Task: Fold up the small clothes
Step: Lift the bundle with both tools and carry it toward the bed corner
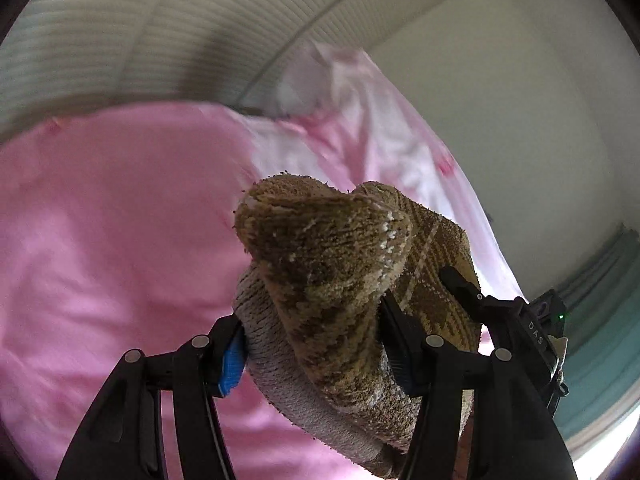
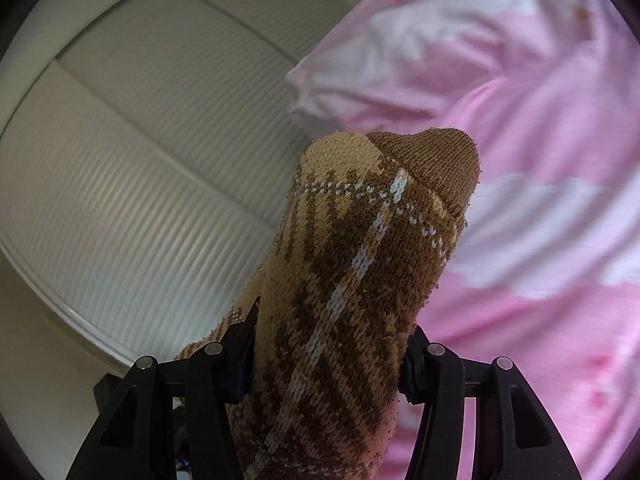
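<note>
A brown and tan plaid sock (image 1: pixel 328 264) with a grey terry inside fills the middle of the left wrist view. My left gripper (image 1: pixel 316 348) is shut on its bunched toe end, raised above the pink bedsheet (image 1: pixel 104 240). In the right wrist view the sock (image 2: pixel 352 280), with pale blue lines and a ribbed brown cuff, stands up between the jaws. My right gripper (image 2: pixel 326 364) is shut on that end. The right gripper (image 1: pixel 476 300) also shows at the right of the left wrist view, pinching the sock's far part.
A pink and white patterned pillow or quilt (image 1: pixel 360 112) lies at the head of the bed, also seen as pink and white bedding (image 2: pixel 500 60). A ribbed pale headboard (image 2: pixel 140 160) and a plain wall (image 1: pixel 520 100) stand behind. A teal curtain (image 1: pixel 600 320) hangs at the right.
</note>
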`<move>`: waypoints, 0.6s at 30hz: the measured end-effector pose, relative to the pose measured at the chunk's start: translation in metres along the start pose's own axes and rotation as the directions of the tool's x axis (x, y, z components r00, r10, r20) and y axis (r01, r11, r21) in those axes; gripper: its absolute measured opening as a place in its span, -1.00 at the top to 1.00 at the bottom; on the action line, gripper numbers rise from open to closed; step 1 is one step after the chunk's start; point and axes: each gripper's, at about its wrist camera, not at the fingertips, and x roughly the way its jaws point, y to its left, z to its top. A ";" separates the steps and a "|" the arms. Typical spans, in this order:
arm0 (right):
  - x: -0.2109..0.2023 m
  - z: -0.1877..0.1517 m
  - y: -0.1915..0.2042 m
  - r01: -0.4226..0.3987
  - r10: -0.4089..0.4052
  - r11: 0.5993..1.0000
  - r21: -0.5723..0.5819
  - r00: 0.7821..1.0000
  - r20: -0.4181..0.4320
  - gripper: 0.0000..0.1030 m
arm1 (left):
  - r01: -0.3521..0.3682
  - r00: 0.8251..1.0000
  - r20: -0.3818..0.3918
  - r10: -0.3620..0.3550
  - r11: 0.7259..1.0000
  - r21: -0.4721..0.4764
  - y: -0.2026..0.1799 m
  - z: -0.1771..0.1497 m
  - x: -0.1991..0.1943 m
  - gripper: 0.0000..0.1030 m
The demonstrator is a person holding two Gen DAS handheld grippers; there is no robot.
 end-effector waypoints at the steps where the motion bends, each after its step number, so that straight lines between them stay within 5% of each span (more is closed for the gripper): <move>1: 0.018 0.000 0.010 -0.009 0.009 1.000 -0.008 1.000 -0.013 -0.08 | -0.012 1.000 0.013 0.012 1.000 -0.005 0.011 0.010 -0.003 -0.12; 9: 0.122 0.002 0.055 -0.022 0.013 0.996 -0.085 0.995 -0.098 -0.08 | -0.060 0.997 0.052 0.063 0.996 -0.064 0.078 0.059 0.008 -0.12; 18: 0.180 0.032 0.052 -0.007 0.000 0.997 -0.072 0.996 -0.093 -0.08 | -0.058 0.996 0.065 0.060 0.998 -0.033 0.091 0.099 0.045 -0.12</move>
